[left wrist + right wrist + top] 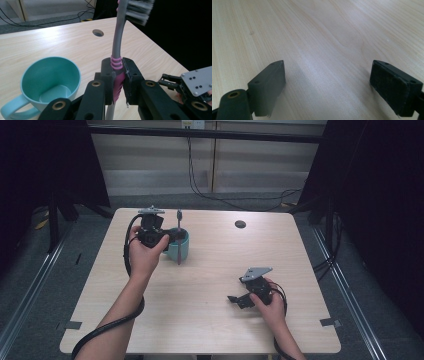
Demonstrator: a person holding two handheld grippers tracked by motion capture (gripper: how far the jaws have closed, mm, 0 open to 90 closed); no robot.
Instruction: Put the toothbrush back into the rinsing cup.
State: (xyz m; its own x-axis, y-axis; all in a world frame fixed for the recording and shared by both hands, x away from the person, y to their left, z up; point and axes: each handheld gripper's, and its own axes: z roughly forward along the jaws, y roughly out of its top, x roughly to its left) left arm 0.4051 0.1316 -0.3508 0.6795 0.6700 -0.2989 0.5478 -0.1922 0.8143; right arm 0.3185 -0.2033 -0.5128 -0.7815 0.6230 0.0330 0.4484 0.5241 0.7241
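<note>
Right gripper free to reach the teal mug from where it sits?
Probably yes. The right gripper is open and holds nothing, and bare table lies between it and the mug. The left gripper, shut on the toothbrush, crowds the mug's near-left side.

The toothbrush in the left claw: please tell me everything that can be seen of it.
The toothbrush has a grey, plastic-looking handle with a pink ribbed grip section and grey-white bristles at its upper end. It stands nearly upright, head up. The left claw is shut on the pink grip, one jaw on each side. In the high view it is beside the teal cup, at its rim; whether it touches the cup cannot be told.
</note>
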